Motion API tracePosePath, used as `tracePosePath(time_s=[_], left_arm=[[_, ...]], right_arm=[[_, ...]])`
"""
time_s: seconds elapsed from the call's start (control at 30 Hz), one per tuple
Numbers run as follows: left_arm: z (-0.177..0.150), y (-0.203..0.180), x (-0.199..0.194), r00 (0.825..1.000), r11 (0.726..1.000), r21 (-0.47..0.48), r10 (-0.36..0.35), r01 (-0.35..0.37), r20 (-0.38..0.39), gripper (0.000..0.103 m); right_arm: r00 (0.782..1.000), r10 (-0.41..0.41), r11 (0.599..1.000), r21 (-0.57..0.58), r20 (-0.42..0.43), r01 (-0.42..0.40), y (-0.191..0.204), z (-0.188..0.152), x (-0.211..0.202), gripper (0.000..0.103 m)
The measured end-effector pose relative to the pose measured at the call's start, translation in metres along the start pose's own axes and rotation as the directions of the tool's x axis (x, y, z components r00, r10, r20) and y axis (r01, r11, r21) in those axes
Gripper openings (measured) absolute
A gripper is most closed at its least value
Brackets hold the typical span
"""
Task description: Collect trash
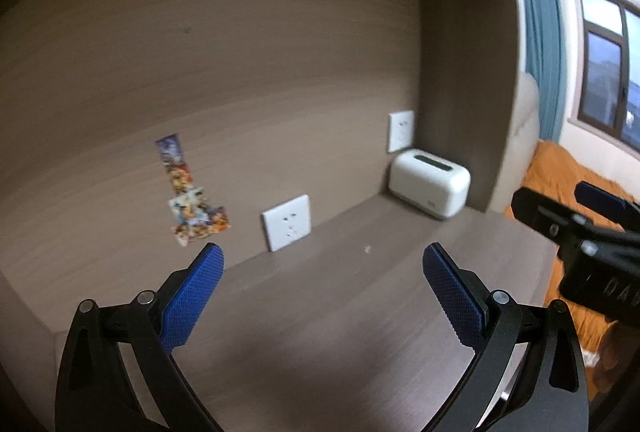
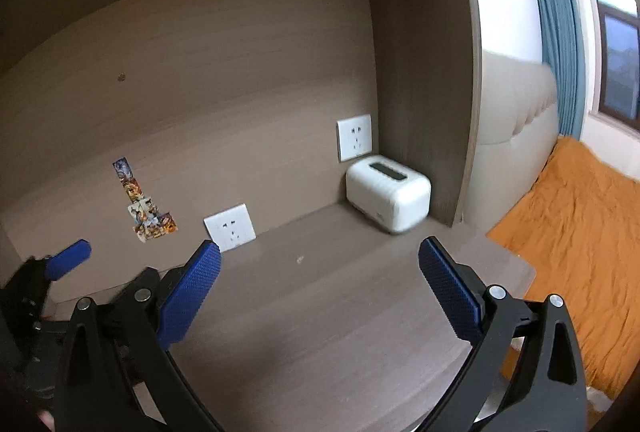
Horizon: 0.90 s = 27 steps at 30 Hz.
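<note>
both grippers are up over the desk (image 1: pixel 320 312) right now, side by side. the left gripper (image 1: pixel 323 258) has its blue fingers spread wide with nothing between them, only bare brown desktop. same story on the right gripper (image 2: pixel 320 254): fingers wide apart, nothing pinched.

the only thing that looks like trash is a tiny pale scrap (image 1: pixel 366 249) lying on the desk, and it's too small to tell what it is. from the left wrist it sits at about 1 o'clock just past the fingertips; from the right wrist it's at roughly 11 o'clock, between the two tips and apart from both.

over in the back corner at 2 o'clock stands a white box-shaped gadget (image 1: pixel 430 182) with a dark slot on top, tucked against the side panel. a white socket (image 1: pixel 401 130) is on the wall just above it, and a second socket (image 1: pixel 287 222) sits low on the back panel at 11 o'clock. further left, a strip of colourful stickers (image 1: pixel 188 192) is stuck to the panel.

off at 3 o'clock, beyond the desk, an orange bedspread (image 2: pixel 560 232) and a teal curtain (image 2: pixel 556 24) by the window.
</note>
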<state>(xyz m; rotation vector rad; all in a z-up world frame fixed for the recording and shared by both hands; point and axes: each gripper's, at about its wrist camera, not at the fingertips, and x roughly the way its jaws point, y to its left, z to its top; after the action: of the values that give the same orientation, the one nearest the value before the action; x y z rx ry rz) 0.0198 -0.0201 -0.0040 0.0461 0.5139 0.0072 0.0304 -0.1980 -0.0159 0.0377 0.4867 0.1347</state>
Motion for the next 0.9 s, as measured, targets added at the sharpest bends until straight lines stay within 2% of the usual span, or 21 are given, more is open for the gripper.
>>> tracePosePath(time_s=[0.13, 0.37, 0.57, 0.9], left_arm=[[0.002, 0.011, -0.005, 1.0, 1.0, 0.004, 0.01, -0.01, 0.022, 0.098], [0.003, 0.018, -0.005, 1.0, 1.0, 0.019, -0.014, 0.013, 0.018, 0.098], [0.001, 0.021, 0.0, 1.0, 0.999, 0.039, -0.014, 0.014, 0.014, 0.098], [0.002, 0.036, 0.006, 1.0, 1.0, 0.016, 0.011, -0.011, 0.016, 0.098]], right_arm=[[1.0, -0.013, 0.999, -0.043, 0.023, 0.014, 0.018, 0.002, 0.0, 0.099], [0.999, -0.039, 0.999, -0.016, 0.003, 0.039, 0.024, 0.001, 0.003, 0.099], [0.995, -0.102, 0.995, -0.005, 0.023, 0.102, 0.027, 0.0, 0.001, 0.099], [0.993, -0.117, 0.993, -0.019, 0.011, 0.118, 0.036, -0.003, 0.004, 0.099]])
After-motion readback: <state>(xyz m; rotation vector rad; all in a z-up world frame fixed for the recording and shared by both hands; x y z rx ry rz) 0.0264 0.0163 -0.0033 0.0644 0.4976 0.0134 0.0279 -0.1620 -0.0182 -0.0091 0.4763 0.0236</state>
